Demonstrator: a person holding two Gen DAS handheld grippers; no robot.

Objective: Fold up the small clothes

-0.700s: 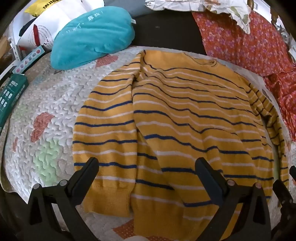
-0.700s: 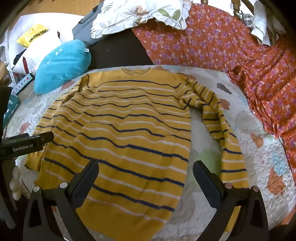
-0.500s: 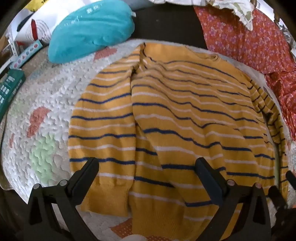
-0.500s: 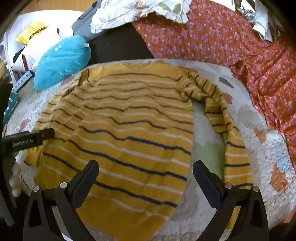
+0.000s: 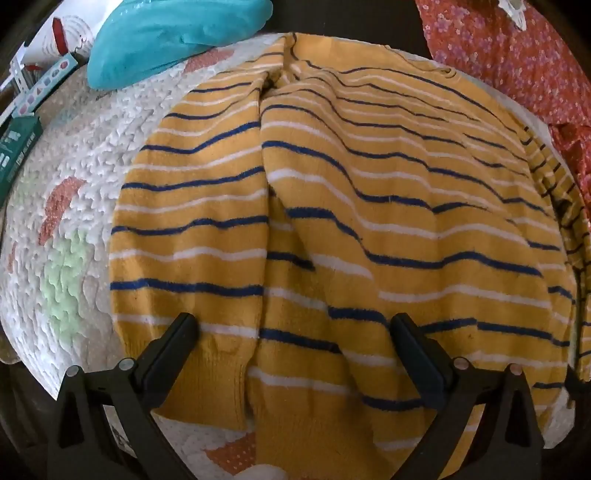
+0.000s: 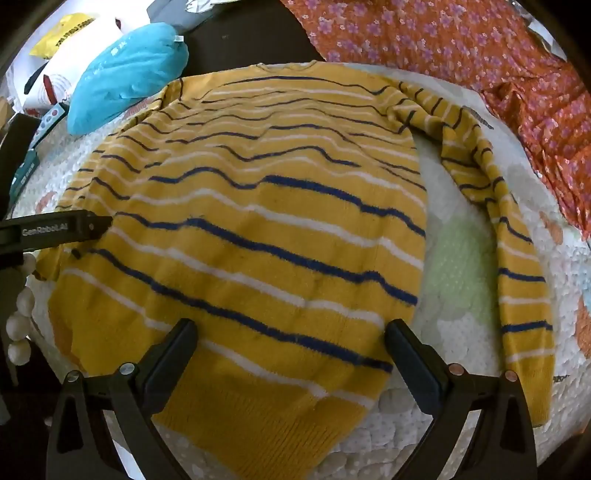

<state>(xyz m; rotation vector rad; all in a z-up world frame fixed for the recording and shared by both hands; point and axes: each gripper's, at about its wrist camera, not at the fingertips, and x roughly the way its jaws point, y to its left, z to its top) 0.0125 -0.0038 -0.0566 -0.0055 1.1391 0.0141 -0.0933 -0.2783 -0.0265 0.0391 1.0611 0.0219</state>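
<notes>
Right wrist view: both claws gape empty over striped sweater (teal pillow beside).

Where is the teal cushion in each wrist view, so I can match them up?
Left wrist: teal cushion at top left, above the sweater's folded sleeve.
Right wrist: teal cushion at upper left, beside the sweater's shoulder.
Shared landmark: the orange floral fabric, upper right in both.

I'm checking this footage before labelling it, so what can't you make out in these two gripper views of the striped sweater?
- Sweater hem: both views, partly covered by the gripper fingers.
- Left sleeve cuff: right wrist view, hidden behind the left gripper.
- Green box print: left wrist view, too small, cut by the edge.
- Red floral cloth: cropped by the frame edge.
</notes>
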